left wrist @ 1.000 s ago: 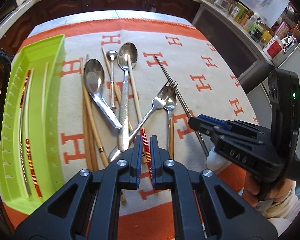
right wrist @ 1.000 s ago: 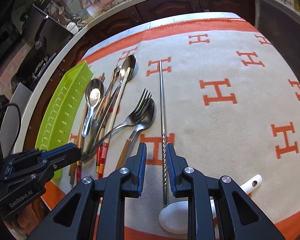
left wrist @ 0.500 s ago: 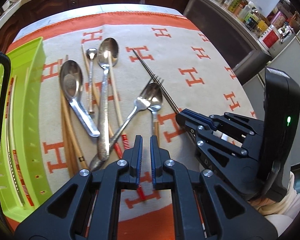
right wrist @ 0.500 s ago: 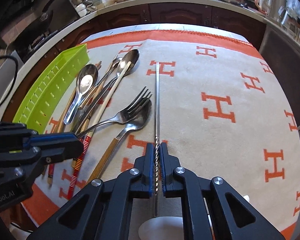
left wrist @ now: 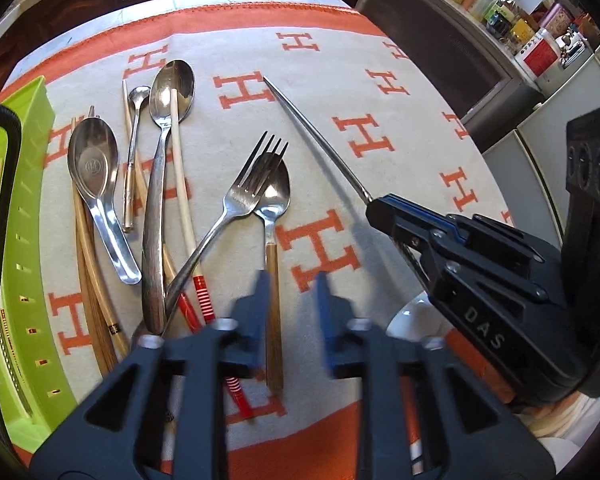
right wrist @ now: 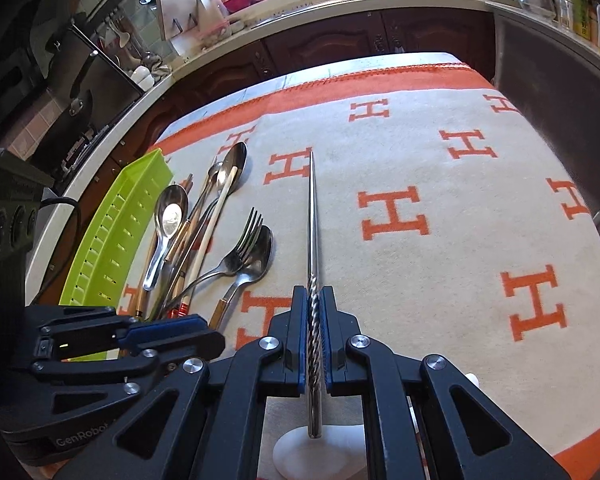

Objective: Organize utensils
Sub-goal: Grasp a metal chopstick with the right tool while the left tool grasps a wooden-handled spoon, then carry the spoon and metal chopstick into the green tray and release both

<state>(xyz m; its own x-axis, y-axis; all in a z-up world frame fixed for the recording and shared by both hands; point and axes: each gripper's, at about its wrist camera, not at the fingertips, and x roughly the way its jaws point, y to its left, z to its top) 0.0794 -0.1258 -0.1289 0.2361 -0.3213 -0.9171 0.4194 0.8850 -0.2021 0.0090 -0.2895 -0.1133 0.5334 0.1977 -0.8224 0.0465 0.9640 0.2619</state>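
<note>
The right gripper [right wrist: 314, 322] is clenched on the twisted handle of a metal chopstick [right wrist: 312, 216], whose thin tip points far across the orange-and-cream cloth [right wrist: 440, 184]; it seems lifted off the cloth, though that is hard to judge. The left gripper [left wrist: 289, 300] stands released, jaws well apart and holding nothing, above the wooden handle of a spoon [left wrist: 274, 216]. A fork [left wrist: 240, 200] lies across that spoon. Left of the cutlery pile sits the green tray [left wrist: 28, 208].
</note>
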